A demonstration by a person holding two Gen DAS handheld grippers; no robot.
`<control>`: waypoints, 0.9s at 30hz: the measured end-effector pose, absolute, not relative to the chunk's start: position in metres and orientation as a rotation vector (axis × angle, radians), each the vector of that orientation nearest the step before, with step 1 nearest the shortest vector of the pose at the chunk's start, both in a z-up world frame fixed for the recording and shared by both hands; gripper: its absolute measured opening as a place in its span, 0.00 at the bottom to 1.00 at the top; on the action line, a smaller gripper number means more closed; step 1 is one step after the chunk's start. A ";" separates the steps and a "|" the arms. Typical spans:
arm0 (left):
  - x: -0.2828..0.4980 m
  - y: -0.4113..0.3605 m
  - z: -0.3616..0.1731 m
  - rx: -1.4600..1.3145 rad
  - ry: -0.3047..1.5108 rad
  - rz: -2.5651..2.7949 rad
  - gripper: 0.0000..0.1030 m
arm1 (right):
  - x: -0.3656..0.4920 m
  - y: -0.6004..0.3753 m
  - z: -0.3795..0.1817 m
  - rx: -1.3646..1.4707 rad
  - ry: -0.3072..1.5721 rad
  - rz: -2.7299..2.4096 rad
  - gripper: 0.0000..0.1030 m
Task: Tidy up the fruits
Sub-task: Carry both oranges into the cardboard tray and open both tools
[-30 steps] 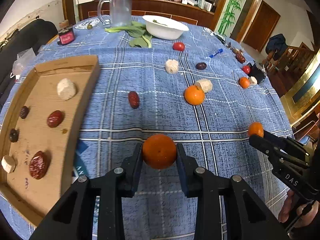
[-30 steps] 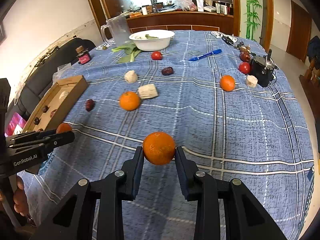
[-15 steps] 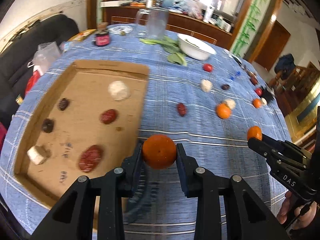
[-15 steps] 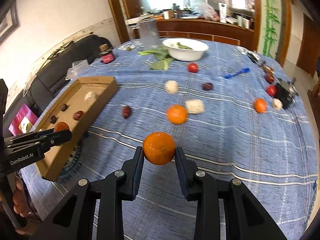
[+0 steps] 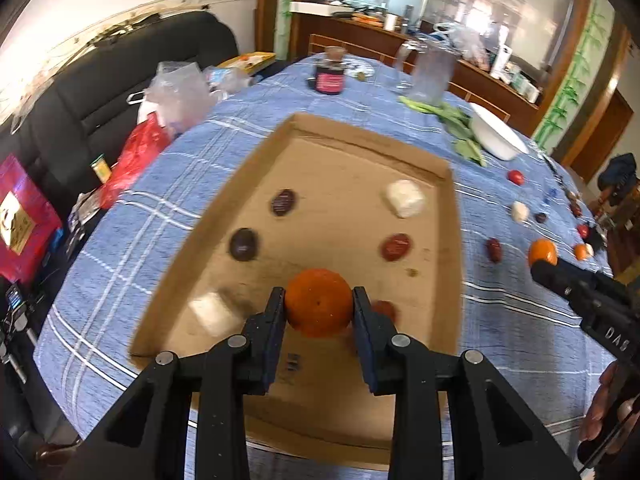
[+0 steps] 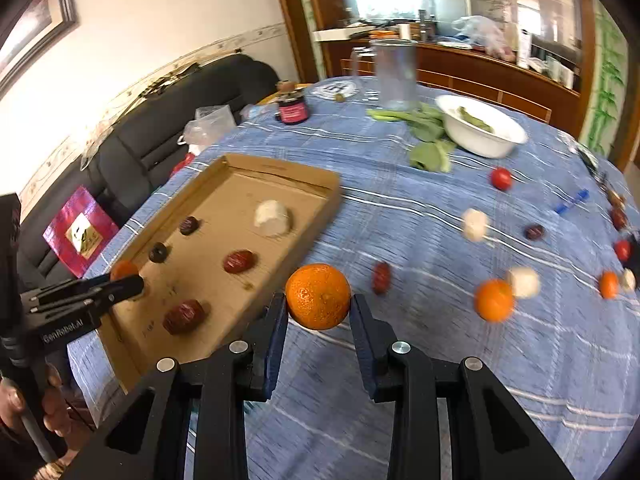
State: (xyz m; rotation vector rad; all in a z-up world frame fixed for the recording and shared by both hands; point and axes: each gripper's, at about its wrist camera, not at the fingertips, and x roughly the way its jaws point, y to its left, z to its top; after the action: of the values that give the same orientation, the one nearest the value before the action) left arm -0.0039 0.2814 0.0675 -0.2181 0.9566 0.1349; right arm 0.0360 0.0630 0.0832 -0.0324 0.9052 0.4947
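Left wrist view: both jaws grip round, dimpled oranges point(image 5: 319, 303), one above the cardboard tray point(image 5: 256, 168).

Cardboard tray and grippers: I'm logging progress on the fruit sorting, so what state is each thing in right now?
left gripper: shut on an orange, held over the tray.
right gripper: shut on an orange, over the tablecloth beside the tray.
cardboard tray: open, partly filled with dates and pale chunks.
white bowl: upright, greens inside.
clear pitcher: upright, looks empty.
dark jar: upright, lid on.
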 end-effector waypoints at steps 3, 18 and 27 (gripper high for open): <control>-0.001 0.296 0.063 -0.221 0.963 0.163 0.31 | 0.049 0.086 0.084 -0.050 0.909 0.522 0.34; 0.029 0.316 0.039 -0.191 1.008 0.187 0.31 | 0.109 0.185 0.048 -0.107 0.997 0.632 0.34; 0.039 0.315 0.027 -0.148 1.029 0.203 0.31 | 0.121 0.208 0.026 -0.173 1.032 0.653 0.34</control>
State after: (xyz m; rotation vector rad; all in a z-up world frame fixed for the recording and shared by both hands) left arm 0.0387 0.3150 0.0272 -0.1482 1.0290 0.2034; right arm 0.1210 0.2077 0.0264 -0.1725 1.0321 0.6526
